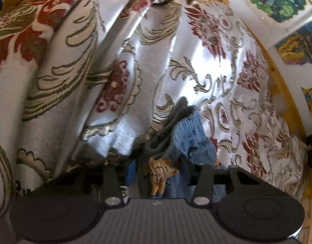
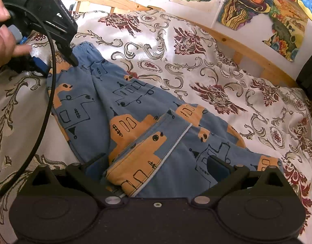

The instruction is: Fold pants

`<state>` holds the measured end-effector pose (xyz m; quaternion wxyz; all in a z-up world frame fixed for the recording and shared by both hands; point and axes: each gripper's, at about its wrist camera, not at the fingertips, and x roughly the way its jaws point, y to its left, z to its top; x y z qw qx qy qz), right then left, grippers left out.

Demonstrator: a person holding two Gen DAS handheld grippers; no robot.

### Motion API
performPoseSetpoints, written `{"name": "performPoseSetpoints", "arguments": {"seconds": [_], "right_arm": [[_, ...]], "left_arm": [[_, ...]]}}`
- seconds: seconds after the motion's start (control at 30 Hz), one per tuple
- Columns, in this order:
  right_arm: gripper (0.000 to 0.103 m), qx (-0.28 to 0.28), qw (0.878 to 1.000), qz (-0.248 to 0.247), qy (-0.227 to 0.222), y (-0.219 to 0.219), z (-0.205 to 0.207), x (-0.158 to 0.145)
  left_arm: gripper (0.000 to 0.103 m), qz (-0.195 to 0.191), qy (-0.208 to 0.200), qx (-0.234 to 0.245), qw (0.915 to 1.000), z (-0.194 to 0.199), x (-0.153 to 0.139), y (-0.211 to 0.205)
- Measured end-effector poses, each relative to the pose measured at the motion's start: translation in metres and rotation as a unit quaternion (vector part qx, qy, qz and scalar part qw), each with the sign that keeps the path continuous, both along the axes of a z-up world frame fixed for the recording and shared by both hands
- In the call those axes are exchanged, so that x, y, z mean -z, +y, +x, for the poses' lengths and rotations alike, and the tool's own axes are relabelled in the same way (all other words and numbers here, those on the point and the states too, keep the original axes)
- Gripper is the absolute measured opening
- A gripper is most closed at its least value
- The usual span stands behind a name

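Blue pants (image 2: 135, 105) printed with orange buildings lie spread on the floral bedspread (image 2: 227, 77), waistband far left and legs toward the camera. One leg end is turned over, showing a grey seam. My left gripper (image 2: 73, 61), held by a hand (image 2: 1, 40), is shut on the waistband at the upper left. In the left wrist view, the bunched waistband of the pants (image 1: 188, 134) sits pinched in the left gripper (image 1: 160, 168). My right gripper (image 2: 156, 168) stands open, its fingers wide apart on either side of the leg ends.
A wooden bed frame (image 2: 237, 40) runs along the far side, below a wall with colourful drawings (image 2: 257, 10). A black cable (image 2: 52, 85) hangs from the left gripper over the pants. The bedspread rises in big folds (image 1: 74, 61) ahead of the left gripper.
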<state>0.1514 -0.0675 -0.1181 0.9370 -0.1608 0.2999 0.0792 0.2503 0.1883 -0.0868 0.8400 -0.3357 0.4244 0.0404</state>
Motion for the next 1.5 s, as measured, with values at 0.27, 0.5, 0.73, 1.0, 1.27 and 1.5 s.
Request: {"name": "performPoseSetpoints", "arguments": {"seconds": [0.27,0.5,0.73,1.0,1.27,1.5], "right_arm": [[0.102,-0.001,1.0,0.007,-0.008,-0.002,-0.002,-0.004],[0.102,-0.011,0.999,0.027,-0.041,-0.025,-0.011,-0.044],[0.102,0.002,0.993,0.119,0.002,-0.101,-0.014,-0.074],[0.102,0.027,0.982,0.178,0.053,-0.19,-0.011,-0.086],[0.102,0.16,0.923,0.344,0.063,-0.288,-0.007,-0.076],[0.094,0.125,0.837,0.521,0.11,-0.319,0.001,-0.053]], "left_arm": [[0.018,0.055,-0.02,0.033,0.9977,0.001,-0.013,-0.02],[0.017,0.134,-0.096,0.087,0.9824,-0.017,-0.049,-0.051],[0.017,0.245,-0.192,0.17,0.935,-0.056,-0.088,-0.113],[0.017,0.382,-0.268,0.282,0.8381,-0.114,-0.097,-0.238],[0.018,0.451,-0.264,0.389,0.7586,-0.149,-0.051,-0.349],[0.018,0.494,-0.241,0.429,0.7168,-0.161,-0.009,-0.409]]}}
